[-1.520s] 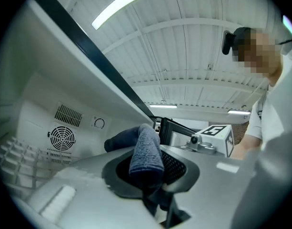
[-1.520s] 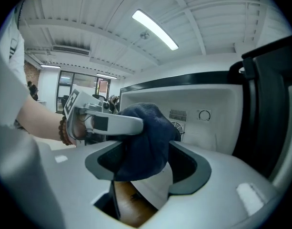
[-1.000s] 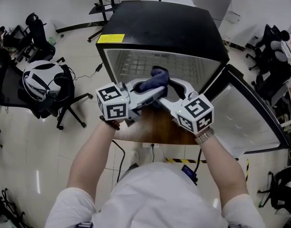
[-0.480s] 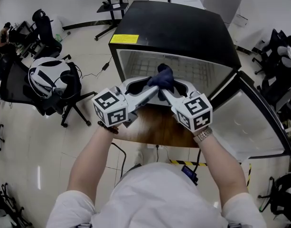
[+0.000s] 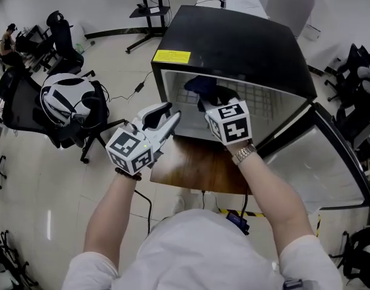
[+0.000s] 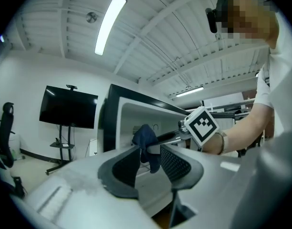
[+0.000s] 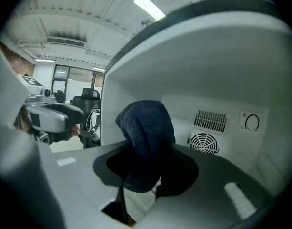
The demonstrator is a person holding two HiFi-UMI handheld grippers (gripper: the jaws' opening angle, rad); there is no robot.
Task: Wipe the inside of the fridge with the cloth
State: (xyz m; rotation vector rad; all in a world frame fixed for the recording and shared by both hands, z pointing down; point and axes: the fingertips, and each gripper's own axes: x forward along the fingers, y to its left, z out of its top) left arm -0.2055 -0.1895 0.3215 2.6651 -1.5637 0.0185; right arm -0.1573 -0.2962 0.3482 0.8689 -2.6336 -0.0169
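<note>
The small black fridge [image 5: 233,35] stands with its door [image 5: 320,162] swung open to the right. My right gripper [image 5: 210,100] reaches into the fridge's mouth and is shut on a dark blue cloth [image 5: 201,84]; its jaws have just been closing on it. In the right gripper view the cloth [image 7: 148,128] bulges up between the right gripper [image 7: 146,173] jaws before the white back wall. My left gripper [image 5: 162,115] hangs outside, left of the opening. Its jaws have just been opening and nothing is between them [image 6: 149,151]; the cloth [image 6: 145,138] shows beyond them.
The fridge rests on a brown wooden board [image 5: 197,165]. An office chair with a white helmet-like headset [image 5: 64,101] stands on the floor to the left. A fan grille [image 7: 204,142] and a dial [image 7: 252,122] sit on the fridge's back wall.
Both grippers held the cloth together in front of the fridge. Now the left one has let go and drawn back left, while the right one has carried the cloth into the fridge.
</note>
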